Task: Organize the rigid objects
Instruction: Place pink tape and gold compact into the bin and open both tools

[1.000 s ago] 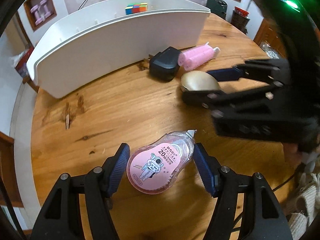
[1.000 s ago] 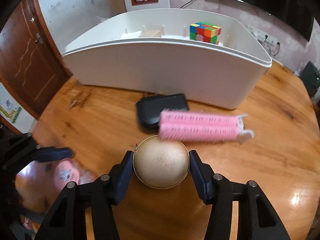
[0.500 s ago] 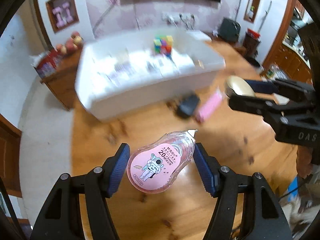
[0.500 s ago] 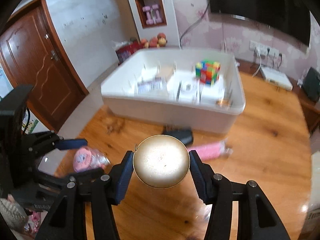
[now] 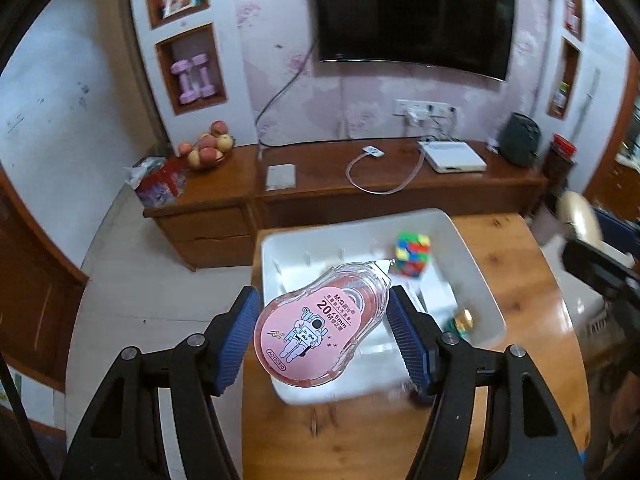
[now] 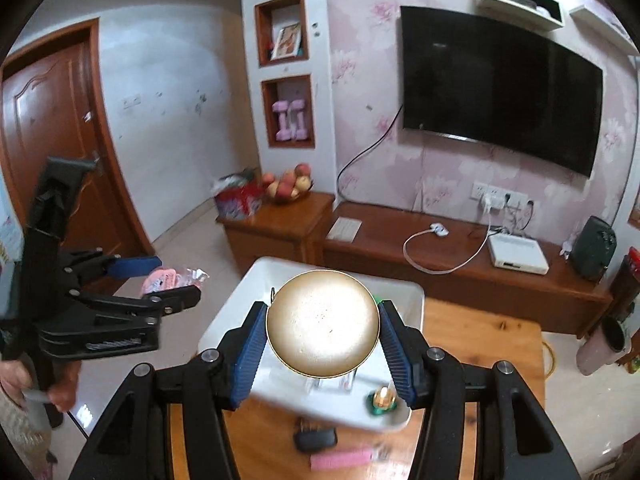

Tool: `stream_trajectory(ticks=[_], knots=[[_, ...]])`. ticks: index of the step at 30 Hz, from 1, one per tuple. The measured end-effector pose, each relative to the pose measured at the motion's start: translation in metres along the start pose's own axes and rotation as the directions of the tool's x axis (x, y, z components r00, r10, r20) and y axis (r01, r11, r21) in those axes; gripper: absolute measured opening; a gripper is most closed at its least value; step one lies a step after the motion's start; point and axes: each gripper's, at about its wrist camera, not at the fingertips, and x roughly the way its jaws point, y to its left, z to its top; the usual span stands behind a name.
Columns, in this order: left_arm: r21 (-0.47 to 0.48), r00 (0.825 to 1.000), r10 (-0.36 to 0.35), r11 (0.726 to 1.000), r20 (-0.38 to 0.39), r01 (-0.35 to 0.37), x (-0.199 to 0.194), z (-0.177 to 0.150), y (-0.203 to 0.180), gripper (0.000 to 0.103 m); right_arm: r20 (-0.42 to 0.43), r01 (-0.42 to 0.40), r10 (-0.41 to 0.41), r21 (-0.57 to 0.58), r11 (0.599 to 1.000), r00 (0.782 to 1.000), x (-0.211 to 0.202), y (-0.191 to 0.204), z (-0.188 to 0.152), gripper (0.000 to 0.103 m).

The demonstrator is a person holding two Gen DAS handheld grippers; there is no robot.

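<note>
Carrying step: the left gripper (image 5: 322, 326) clamps a correction tape (image 5: 320, 330), the right gripper (image 6: 322, 332) a gold disc (image 6: 322, 322), both above the white bin (image 5: 476, 272) ahead of the fingers; next, lower and release inside.

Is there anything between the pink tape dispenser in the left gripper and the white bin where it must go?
Nothing visible. The tape dispenser is held in the air over the open white bin, with no lid on it.

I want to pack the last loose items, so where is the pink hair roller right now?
In the right wrist view, the pink hair roller lies on the wooden table at the bottom, beside the black case, in front of the white bin.
</note>
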Motion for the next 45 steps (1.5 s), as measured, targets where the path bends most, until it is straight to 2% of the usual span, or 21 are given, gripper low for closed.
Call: stream_trajectory(ticks=[4,7,12,16,17,19,20,26,28,29,30,31,32,38,45], knots=[[-0.057,0.999,0.034,0.998,-0.026,-0.036,0.040,0.022,0.011,0.069,0.000,0.059,-0.059,0.015,0.998,0.998,0.022,-0.008,0.027,0.055],[-0.091,0.996,0.035,0.995,-0.079,-0.042,0.077,0.025,0.014,0.069,-0.054,0.084,-0.083,0.031,0.996,0.995,0.052,-0.014,0.029,0.055],[-0.097,0.985,0.042,0.994,-0.167,-0.059,0.135,0.011,0.007,0.069,-0.190,0.106,-0.094,0.058,0.993,0.977,0.114,-0.027,0.002,0.055],[-0.085,0.972,0.045,0.994,-0.231,-0.066,0.170,-0.002,-0.001,0.068,-0.308,0.116,-0.086,0.080,0.990,0.947,0.160,-0.038,-0.030,0.055],[-0.077,0.968,0.050,0.994,-0.246,-0.071,0.178,-0.006,-0.004,0.063,-0.332,0.119,-0.086,0.078,0.990,0.939,0.168,-0.039,-0.038,0.055],[-0.060,0.958,0.052,0.996,-0.281,-0.072,0.192,-0.013,-0.008,0.044,-0.375,0.131,-0.096,0.067,0.989,0.922,0.183,-0.040,-0.053,0.055],[-0.054,0.952,0.052,0.996,-0.301,-0.071,0.198,-0.015,-0.010,0.041,-0.390,0.132,-0.097,0.064,0.989,0.916,0.189,-0.041,-0.058,0.055],[-0.051,0.941,0.060,0.995,-0.333,-0.081,0.211,-0.021,-0.015,0.043,-0.473,0.133,-0.097,0.043,0.990,0.875,0.212,-0.040,-0.085,0.056],[-0.065,0.941,0.047,0.995,-0.336,-0.073,0.210,-0.022,-0.014,0.050,-0.489,0.136,-0.102,0.035,0.990,0.866,0.214,-0.039,-0.088,0.056],[-0.076,0.940,0.030,0.995,-0.341,-0.059,0.210,-0.022,-0.013,0.062,-0.494,0.132,-0.097,0.036,0.991,0.864,0.214,-0.039,-0.088,0.057],[-0.089,0.939,0.015,0.995,-0.342,-0.049,0.208,-0.022,-0.012,0.071,-0.493,0.125,-0.089,0.041,0.991,0.866,0.213,-0.040,-0.088,0.061],[-0.095,0.941,0.011,0.994,-0.337,-0.046,0.206,-0.022,-0.012,0.074,-0.486,0.121,-0.083,0.046,0.992,0.870,0.210,-0.040,-0.088,0.066],[-0.097,0.946,0.007,0.994,-0.325,-0.041,0.202,-0.022,-0.012,0.076,-0.473,0.119,-0.081,0.051,0.992,0.877,0.206,-0.041,-0.086,0.066],[-0.099,0.956,-0.034,0.995,-0.290,0.006,0.179,-0.021,-0.016,0.078,-0.424,0.101,-0.066,0.061,0.993,0.903,0.183,-0.039,-0.078,0.067],[-0.027,0.971,-0.034,0.999,-0.239,0.029,0.136,-0.027,-0.033,0.080,-0.374,0.083,-0.060,0.046,0.996,0.926,0.148,-0.032,-0.074,0.067]])
